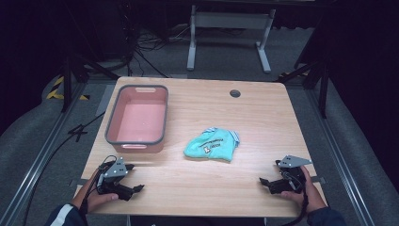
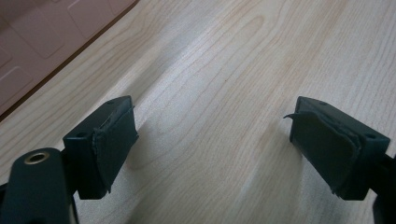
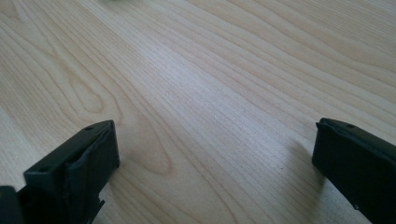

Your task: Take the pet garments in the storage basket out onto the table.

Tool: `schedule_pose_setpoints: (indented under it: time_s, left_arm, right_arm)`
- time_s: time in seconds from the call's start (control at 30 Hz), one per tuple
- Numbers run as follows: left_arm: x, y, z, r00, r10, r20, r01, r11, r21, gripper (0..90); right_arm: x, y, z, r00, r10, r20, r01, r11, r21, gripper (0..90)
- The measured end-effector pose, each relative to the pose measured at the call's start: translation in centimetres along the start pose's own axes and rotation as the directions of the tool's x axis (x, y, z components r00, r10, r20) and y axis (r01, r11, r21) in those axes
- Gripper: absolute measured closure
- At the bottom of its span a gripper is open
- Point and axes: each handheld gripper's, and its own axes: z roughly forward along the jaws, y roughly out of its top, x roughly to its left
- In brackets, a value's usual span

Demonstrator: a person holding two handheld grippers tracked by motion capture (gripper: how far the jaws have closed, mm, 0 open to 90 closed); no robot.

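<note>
Lab: lone wooden table point(image 1: 263, 117), dark drapes, floor cables point(image 1: 141, 44), aluminium rails point(image 1: 33, 165).

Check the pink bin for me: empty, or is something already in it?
Empty. The high view shows the pink bin's bare floor, nothing inside. The teal cloth lies crumpled on the table beside it.

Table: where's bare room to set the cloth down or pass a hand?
The table is bare over its right half, between the teal cloth and the right edge. The near strip between the left gripper and right gripper is also bare, as is the far side around the round hole. Tightest is the gap between the pink bin and the cloth.
</note>
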Motion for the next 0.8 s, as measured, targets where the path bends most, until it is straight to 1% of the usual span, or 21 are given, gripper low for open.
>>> schedule_pose_setpoints:
  time_s: [0.1,0.8]
  left_arm:
    - [0.01,-0.01,-0.01,1.0,0.0,0.0,0.0,1.0,0.0,14.9]
    - [0.03,-0.01,-0.02,1.0,0.0,-0.002,0.0,1.0,0.002,14.6]
  right_arm:
    - [0.04,0.01,0.0,1.0,0.006,-0.001,-0.006,1.0,-0.002,0.7]
    - [0.0,0.02,0.01,1.0,0.004,-0.004,-0.004,1.0,-0.001,0.7]
